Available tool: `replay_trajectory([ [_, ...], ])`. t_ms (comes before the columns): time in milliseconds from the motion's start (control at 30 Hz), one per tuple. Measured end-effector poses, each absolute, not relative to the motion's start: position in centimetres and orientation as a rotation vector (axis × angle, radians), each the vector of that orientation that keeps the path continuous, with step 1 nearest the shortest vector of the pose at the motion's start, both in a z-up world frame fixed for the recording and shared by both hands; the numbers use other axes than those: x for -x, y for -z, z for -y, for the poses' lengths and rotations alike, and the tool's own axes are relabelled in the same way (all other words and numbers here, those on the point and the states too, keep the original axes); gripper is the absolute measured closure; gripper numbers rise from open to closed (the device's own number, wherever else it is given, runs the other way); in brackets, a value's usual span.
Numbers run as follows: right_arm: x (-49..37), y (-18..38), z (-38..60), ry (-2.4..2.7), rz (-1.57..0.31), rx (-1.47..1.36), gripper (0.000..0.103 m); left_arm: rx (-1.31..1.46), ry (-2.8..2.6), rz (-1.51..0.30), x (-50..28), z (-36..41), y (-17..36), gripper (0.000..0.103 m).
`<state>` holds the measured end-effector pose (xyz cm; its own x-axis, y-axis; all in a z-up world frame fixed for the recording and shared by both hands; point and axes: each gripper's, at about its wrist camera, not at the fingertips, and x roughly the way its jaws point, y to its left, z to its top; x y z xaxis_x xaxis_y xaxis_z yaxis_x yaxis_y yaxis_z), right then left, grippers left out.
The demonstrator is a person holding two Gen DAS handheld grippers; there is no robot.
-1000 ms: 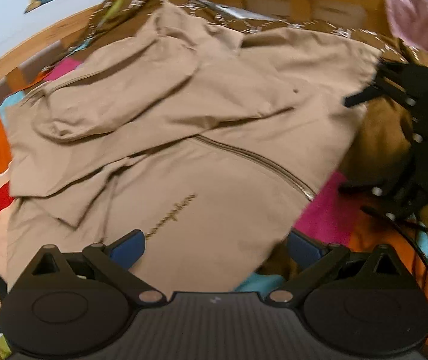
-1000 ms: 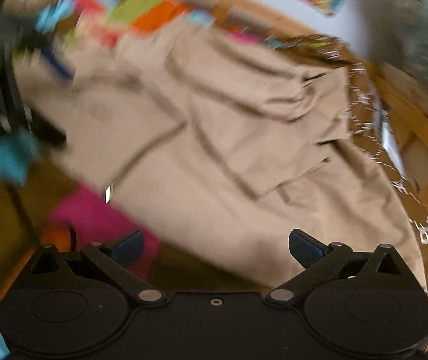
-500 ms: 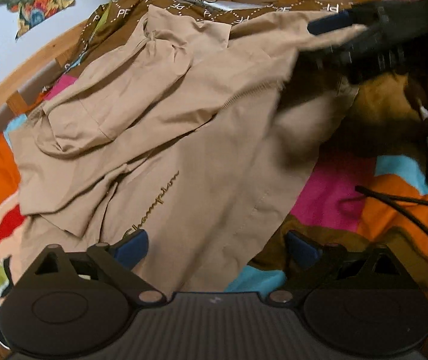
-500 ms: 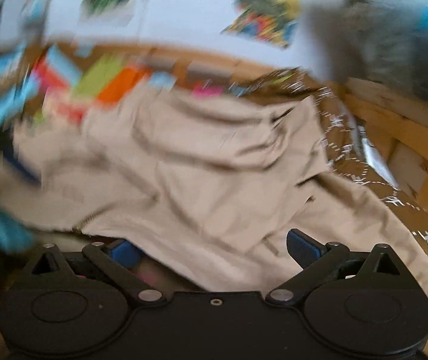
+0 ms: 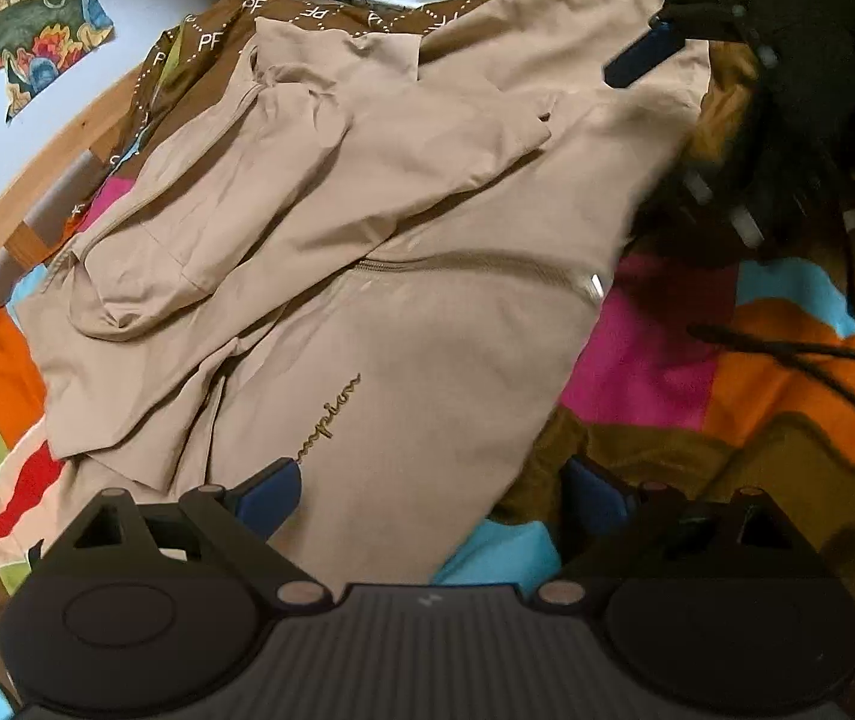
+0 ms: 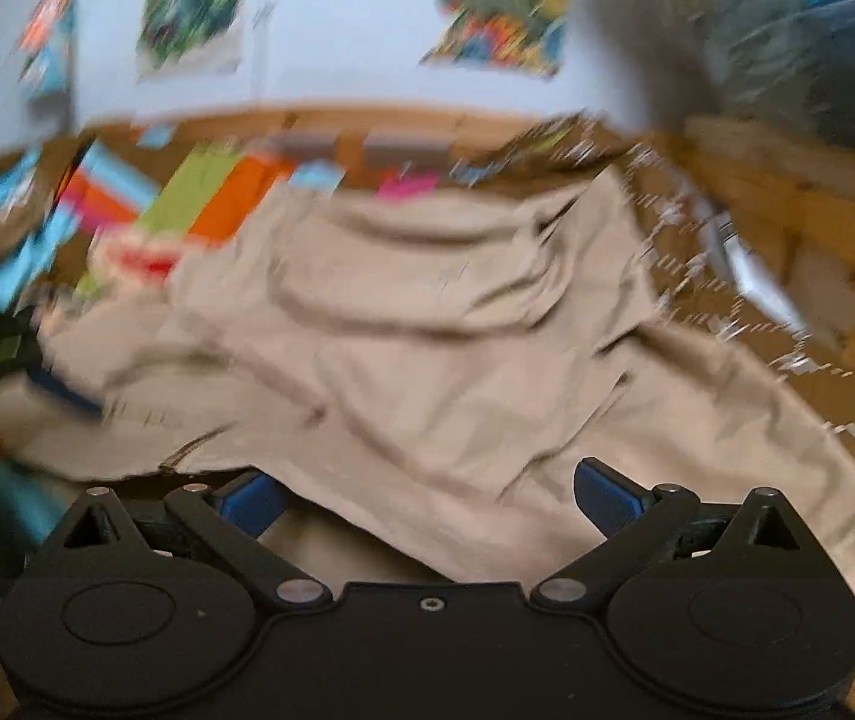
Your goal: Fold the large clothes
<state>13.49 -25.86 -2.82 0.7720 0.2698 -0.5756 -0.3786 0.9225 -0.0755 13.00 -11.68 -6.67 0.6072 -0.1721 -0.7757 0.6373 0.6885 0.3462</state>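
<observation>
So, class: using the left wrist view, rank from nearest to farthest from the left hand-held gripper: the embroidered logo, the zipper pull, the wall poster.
From the left hand-held gripper:
1. Embroidered logo, just ahead, left of centre on the beige jacket.
2. Zipper pull, further up, right.
3. Wall poster, far upper left.

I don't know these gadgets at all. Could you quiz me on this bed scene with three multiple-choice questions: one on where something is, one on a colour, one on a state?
1. What does the jacket lie on?
A. a patchwork blanket
B. a bare floor
C. a chair

2. What colour is the jacket?
A. navy
B. beige
C. white

3. How do the left gripper fingers stand?
A. clamped on a sleeve
B. wide apart, holding nothing
C. out of sight

Answers: 1 A, coloured patches show around the cloth. 2 B, tan fabric in both views. 3 B, the blue pads stand apart over the hem.
</observation>
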Motion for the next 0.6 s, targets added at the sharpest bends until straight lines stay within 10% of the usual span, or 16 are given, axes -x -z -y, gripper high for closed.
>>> replay_trajectory([
  [233,-11.6,6.1,23.3,-0.45,-0.703,0.584,0.002,-0.582,0.512,-0.825,-13.9,11.2,6.2,0.007],
  [600,-12.5,4.2,24.1,-0.3,-0.473,0.432,0.008,-0.725,0.516,-0.697,-12.9,13.8,6.4,0.014],
])
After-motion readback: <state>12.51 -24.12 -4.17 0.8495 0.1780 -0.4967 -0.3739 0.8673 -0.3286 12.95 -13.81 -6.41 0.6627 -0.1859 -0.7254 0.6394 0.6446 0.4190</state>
